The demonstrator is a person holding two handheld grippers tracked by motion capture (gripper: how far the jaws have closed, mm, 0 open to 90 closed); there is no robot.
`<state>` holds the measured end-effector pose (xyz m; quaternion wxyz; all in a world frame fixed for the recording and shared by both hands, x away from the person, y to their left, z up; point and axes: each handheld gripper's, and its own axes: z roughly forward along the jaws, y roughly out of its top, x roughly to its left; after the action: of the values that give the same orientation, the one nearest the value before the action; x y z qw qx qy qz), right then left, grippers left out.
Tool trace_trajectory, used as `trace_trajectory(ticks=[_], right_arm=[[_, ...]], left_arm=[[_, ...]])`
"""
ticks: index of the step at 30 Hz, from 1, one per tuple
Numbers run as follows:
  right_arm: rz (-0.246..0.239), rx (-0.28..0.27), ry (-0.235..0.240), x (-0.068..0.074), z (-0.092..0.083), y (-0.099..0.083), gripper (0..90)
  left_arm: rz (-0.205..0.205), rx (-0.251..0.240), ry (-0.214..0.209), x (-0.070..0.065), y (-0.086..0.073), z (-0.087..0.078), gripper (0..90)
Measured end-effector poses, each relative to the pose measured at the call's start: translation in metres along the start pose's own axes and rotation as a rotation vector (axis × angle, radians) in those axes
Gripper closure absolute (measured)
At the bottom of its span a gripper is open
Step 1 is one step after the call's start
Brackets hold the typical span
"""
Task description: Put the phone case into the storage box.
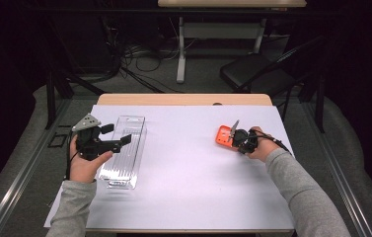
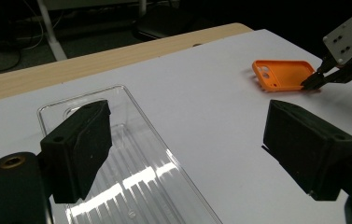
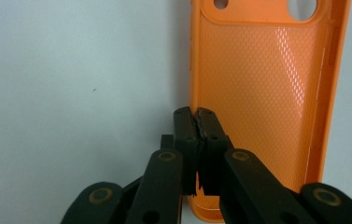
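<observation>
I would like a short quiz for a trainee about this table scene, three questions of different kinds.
1. True or false: the right gripper is shut on the side wall of the orange phone case.
2. What lies under the left gripper? A) clear plastic tray B) a book C) a cup
3. Fill in: the left gripper's fingers are ____.

Key: 1 true; 2 A; 3 open

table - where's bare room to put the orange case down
The widest bare patch of the table lies between the clear tray and the orange case. The near edge is bare too. It is crowded at the tray under the left claw and around the right claw.
</observation>
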<state>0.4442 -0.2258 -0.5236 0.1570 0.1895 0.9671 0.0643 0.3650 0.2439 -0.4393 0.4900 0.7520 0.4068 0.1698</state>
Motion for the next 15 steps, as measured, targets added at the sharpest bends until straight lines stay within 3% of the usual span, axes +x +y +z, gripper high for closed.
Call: trace_trajectory(ticks=[15], right_arm=[[0.008,-0.070,0.003,0.007,-0.015,0.004,88.8]], left_arm=[[0.000,-0.001,-0.002,0.000,0.000,0.000,15.4]])
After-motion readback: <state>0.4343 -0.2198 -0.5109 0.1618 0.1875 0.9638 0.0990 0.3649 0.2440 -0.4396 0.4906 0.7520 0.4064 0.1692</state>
